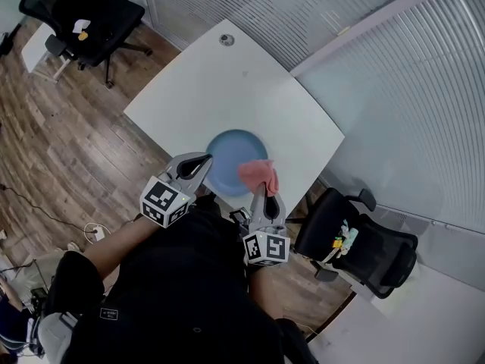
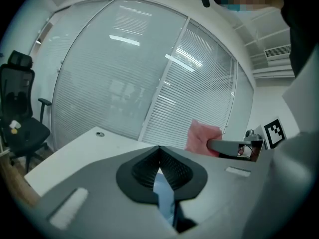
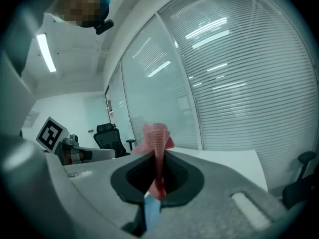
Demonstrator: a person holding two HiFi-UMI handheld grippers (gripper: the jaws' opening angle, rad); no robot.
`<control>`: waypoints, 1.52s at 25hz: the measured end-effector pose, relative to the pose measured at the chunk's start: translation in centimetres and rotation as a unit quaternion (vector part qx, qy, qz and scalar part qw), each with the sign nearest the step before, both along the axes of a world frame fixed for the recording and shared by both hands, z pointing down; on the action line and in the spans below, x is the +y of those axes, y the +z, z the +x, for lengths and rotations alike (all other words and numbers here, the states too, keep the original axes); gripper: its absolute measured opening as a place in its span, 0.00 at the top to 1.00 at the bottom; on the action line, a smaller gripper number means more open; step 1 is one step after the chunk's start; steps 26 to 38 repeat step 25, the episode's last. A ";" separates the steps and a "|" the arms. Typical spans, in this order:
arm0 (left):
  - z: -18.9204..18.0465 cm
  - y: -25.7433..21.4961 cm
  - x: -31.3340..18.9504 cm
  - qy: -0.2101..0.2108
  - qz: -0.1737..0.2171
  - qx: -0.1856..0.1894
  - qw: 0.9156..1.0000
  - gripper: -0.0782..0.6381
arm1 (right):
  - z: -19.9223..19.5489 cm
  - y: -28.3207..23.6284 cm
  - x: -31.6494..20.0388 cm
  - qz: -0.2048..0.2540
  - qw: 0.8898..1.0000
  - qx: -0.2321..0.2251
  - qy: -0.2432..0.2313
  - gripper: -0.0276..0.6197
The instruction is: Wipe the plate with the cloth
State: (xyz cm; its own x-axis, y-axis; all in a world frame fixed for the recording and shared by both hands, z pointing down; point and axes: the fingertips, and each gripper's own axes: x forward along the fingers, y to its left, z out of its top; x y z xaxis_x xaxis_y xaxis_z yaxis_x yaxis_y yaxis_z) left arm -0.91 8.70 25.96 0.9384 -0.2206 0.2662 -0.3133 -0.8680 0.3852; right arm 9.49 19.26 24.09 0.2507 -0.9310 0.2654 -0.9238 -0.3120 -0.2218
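We are holding the left gripper (image 1: 204,160) with its jaws pressed together. Its tip is sitting right by the left edge of the blue plate (image 1: 229,152). We are pinching the pink cloth (image 1: 258,174) tight in the right gripper (image 1: 264,190), and the cloth is sticking up out of the jaws over the plate's right edge. The plate is lying on the white table (image 1: 227,82), near the side close to us.
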 end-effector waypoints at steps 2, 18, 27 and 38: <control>0.1 -0.1 0.0 0.000 0.005 0.002 1.000 0.89 | 0.1 -0.1 -0.2 -0.003 1.000 0.013 -0.003 0.94; 1.4 -0.5 -0.6 0.005 0.020 -0.007 1.000 0.89 | 0.5 0.3 -1.1 -0.010 1.000 0.015 -0.012 0.94; 1.7 -0.8 -0.8 0.005 0.022 -0.005 1.000 0.89 | 0.5 0.0 -1.4 -0.010 1.000 0.020 -0.018 0.94; 1.7 -0.8 -0.8 0.005 0.022 -0.005 1.000 0.89 | 0.5 0.0 -1.4 -0.010 1.000 0.020 -0.018 0.94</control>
